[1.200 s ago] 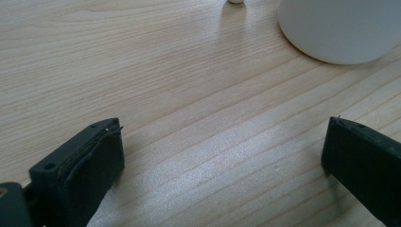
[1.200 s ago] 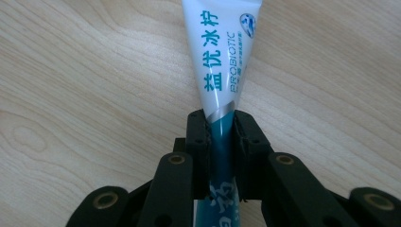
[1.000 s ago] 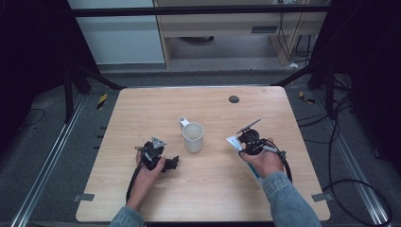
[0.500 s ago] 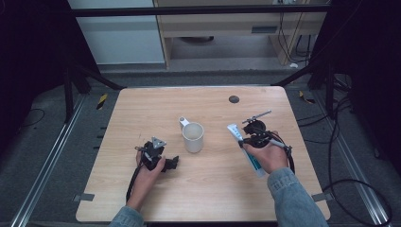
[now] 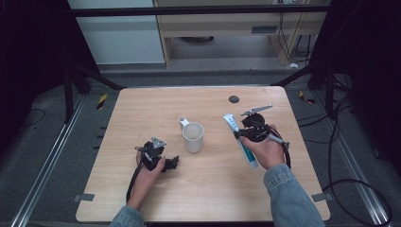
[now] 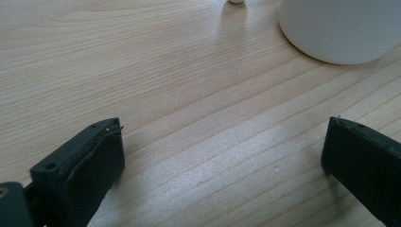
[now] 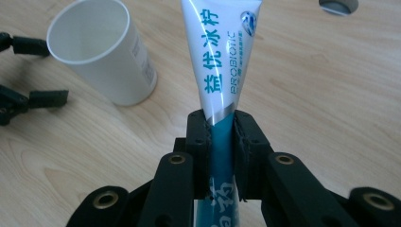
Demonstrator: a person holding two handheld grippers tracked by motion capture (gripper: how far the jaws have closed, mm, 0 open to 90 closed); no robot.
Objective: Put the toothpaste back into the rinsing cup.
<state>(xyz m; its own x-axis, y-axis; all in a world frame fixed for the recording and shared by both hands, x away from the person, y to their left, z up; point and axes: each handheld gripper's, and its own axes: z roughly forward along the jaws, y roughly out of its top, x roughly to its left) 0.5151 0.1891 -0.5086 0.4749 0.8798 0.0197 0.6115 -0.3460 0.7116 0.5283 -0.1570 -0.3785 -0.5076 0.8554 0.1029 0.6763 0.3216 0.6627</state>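
My right gripper (image 5: 242,136) is shut on a white and teal toothpaste tube (image 5: 231,124), held above the table at the right of a white cup (image 5: 193,137). In the right gripper view the tube (image 7: 222,52) stands pinched between the two black jaws of this gripper (image 7: 222,120), its white end pointing away from me. The cup (image 7: 101,56) lies off to the left there. My left gripper (image 5: 173,163) rests on the wooden table (image 5: 142,109) left of the cup, open. Bare wood shows between the jaws of that gripper (image 6: 222,137), and the cup's base (image 6: 340,28) is at the upper right.
A dark round hole (image 5: 233,99) sits in the tabletop at the far right. The cup has a small handle (image 5: 183,122) on its far side. Cables trail over the floor right of the table, and metal rails run along the left side.
The right gripper has risen with the toothpaste tube, and the tube now shows at full length, pointing away from the person. The left gripper has stayed put.
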